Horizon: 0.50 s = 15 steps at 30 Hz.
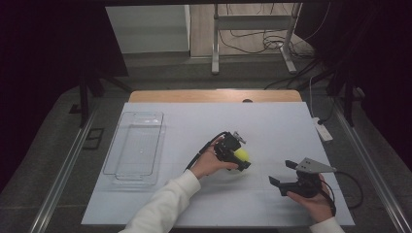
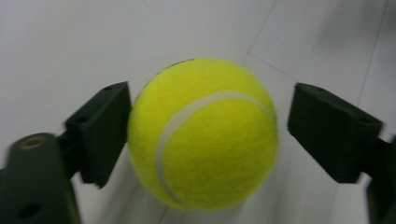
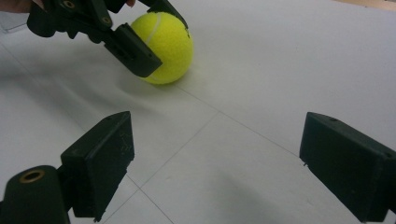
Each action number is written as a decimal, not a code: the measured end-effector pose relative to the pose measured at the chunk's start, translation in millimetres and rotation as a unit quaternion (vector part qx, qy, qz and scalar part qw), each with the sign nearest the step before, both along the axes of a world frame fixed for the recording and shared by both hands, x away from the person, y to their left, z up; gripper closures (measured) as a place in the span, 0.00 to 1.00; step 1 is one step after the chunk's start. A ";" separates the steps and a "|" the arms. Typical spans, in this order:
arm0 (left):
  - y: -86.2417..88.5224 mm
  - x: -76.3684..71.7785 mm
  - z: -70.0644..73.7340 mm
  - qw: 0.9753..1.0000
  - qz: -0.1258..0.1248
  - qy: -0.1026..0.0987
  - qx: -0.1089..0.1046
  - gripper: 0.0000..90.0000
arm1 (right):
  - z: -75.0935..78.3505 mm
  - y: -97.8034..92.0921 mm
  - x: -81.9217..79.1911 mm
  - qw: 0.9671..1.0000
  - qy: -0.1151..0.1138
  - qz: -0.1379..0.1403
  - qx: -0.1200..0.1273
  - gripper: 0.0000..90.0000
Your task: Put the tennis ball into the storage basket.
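Tennis ball [image 2: 203,135] between spread left tongs [image 2: 208,135], one jaw touching; right tongs [image 1: 284,172] spread, farther off, empty.

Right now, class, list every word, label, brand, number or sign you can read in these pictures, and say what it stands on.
None can be read.
Tennis ball: a white seam, no brand or number on the side that shows.
Clear tray: no label to be made out.
Left gripper and right gripper: plain black, no markings.
White power strip: too small to tell.
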<state>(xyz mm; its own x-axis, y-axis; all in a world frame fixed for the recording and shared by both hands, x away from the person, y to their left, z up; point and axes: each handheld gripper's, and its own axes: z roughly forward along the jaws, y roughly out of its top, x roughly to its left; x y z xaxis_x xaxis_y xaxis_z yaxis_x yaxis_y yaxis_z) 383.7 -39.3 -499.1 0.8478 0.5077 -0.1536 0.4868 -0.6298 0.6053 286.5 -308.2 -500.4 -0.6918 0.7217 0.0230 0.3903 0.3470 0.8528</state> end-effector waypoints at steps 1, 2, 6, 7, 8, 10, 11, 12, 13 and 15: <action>0.9 0.5 0.3 1.000 0.001 0.000 -0.002 0.28 | 0.0 0.0 0.0 1.000 0.000 0.000 0.000 0.12; 1.4 0.6 0.5 1.000 0.003 0.002 -0.003 0.29 | -0.1 0.0 0.1 1.000 0.000 0.000 0.000 0.12; 1.5 0.0 1.1 1.000 0.003 0.000 0.000 0.30 | -0.1 0.1 0.0 1.000 0.000 0.000 -0.001 0.12; 1.2 -0.3 1.4 1.000 0.004 0.000 0.001 0.30 | -0.1 0.0 0.0 1.000 0.000 0.000 -0.001 0.12; 0.9 -0.6 1.7 1.000 0.005 -0.001 0.002 0.30 | -0.1 0.0 0.1 1.000 0.000 0.000 -0.001 0.12; 0.8 -1.3 2.7 1.000 0.007 -0.004 0.005 0.30 | -0.1 0.0 0.1 1.000 0.000 -0.001 -0.001 0.12; 1.3 -1.4 3.4 1.000 0.006 -0.004 0.005 0.30 | -0.1 -0.1 0.1 1.000 0.000 -0.001 -0.001 0.12; 1.3 -1.4 3.4 1.000 0.006 -0.004 0.005 0.30 | -0.1 -0.1 0.1 1.000 0.000 -0.001 -0.001 0.12; 2.2 -1.4 4.5 1.000 0.005 -0.005 0.005 0.30 | -0.1 -0.1 0.1 1.000 0.000 -0.001 -0.001 0.12; 3.8 -1.9 7.0 1.000 0.008 -0.007 0.001 0.31 | 0.0 -0.2 0.2 1.000 -0.001 -0.001 -0.001 0.12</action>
